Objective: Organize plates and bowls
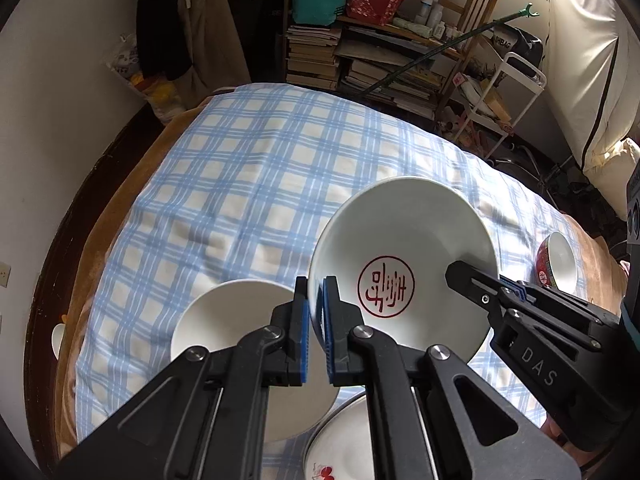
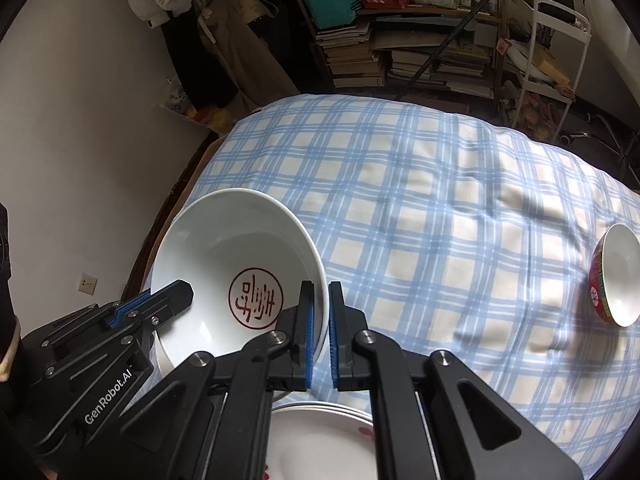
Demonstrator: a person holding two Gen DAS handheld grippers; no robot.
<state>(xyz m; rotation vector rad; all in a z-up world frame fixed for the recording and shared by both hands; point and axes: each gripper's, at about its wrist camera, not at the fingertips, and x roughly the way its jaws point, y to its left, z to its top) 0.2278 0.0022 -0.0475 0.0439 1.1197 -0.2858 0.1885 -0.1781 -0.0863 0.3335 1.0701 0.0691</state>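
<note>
A large white bowl (image 1: 400,240) (image 2: 224,248) with a red seal mark inside hangs tilted above the checked cloth, held from both sides. My left gripper (image 1: 316,292) (image 2: 168,296) is shut on its left rim, and my right gripper (image 2: 320,292) (image 1: 492,280) is shut on the opposite rim. Below and to the left sits a plain white bowl (image 1: 224,320). A white plate (image 1: 336,440) (image 2: 320,440) with a red print lies under the grippers at the near edge. A small bowl (image 1: 560,264) (image 2: 616,276), red outside and white inside, lies tipped at the right.
A blue-checked cloth (image 1: 248,184) (image 2: 420,208) covers the surface, over a brown layer at its edges. Behind it stand a wooden shelf of books (image 1: 360,60) and a white trolley (image 2: 552,60). A white wall (image 2: 80,140) runs along the left.
</note>
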